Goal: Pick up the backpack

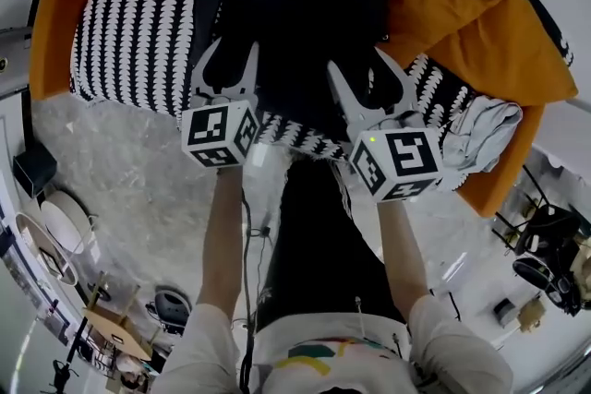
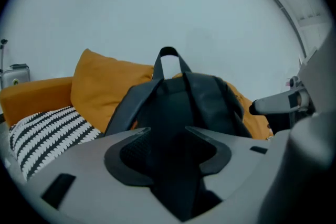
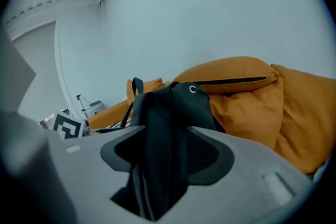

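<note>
A black backpack point(image 1: 295, 14) stands upright on the orange sofa point(image 1: 51, 23), leaning back against the orange cushions. Its top carry loop point(image 2: 168, 55) sticks up. In the head view both grippers are at the backpack's front face. My left gripper point(image 1: 234, 51) is at its left side and my right gripper point(image 1: 362, 69) at its right side. In the left gripper view the left gripper point(image 2: 168, 136) stands open with dark backpack point(image 2: 184, 97) fabric showing in the gap. In the right gripper view the right gripper point(image 3: 167, 131) is open wide, and a strap of the backpack point(image 3: 173, 105) hangs between its jaws, not pinched.
A black-and-white patterned cushion point(image 1: 129, 32) covers the sofa seat under the backpack. Big orange cushions point(image 1: 443, 5) lie behind it and to the right. A white cloth point(image 1: 485, 134) sits at the seat's right end. The person's dark trouser leg point(image 1: 314, 235) is close against the sofa front.
</note>
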`<state>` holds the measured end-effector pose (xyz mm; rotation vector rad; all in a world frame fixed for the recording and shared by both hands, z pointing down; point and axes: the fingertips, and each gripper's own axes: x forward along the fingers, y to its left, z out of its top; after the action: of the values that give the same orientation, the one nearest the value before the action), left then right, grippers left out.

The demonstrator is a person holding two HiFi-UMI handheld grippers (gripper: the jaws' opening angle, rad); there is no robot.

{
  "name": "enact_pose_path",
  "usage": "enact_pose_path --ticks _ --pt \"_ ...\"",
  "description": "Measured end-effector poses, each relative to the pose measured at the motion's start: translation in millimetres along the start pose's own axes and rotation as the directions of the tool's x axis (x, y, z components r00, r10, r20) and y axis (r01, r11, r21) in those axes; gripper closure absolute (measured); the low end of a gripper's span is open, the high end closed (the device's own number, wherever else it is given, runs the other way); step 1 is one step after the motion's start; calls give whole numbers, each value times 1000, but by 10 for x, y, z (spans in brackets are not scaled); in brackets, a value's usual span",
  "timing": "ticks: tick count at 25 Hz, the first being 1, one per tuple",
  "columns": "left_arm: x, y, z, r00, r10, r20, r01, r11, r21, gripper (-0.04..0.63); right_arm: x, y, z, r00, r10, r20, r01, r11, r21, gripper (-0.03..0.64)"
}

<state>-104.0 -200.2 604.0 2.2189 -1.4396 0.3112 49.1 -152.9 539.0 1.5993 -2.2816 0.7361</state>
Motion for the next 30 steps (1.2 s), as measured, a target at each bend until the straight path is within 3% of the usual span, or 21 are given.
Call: enact_pose_path --ticks 4,11,16,21,30 --pt "220 234 -214 997 45 -60 -45 999 -1 403 109 -34 -153 998 -12 -54 11 1000 -21 377" --pt "521 511 -401 991 9 -131 -18 997 -73 333 256 -81 -328 992 -13 -129 11 1000 -17 377" --pt "693 669 -609 977 -65 -204 34 988 -150 310 334 -99 -413 984 1 -177 -1 1000 -1 377" --pt "870 776 -754 955 -109 -277 69 987 -148 308 482 -121 -483 974 -32 -224 28 999 -24 381" --pt "1011 764 -869 926 -185 -328 131 975 -181 308 628 -122 -557 951 -96 -293 68 992 -104 418"
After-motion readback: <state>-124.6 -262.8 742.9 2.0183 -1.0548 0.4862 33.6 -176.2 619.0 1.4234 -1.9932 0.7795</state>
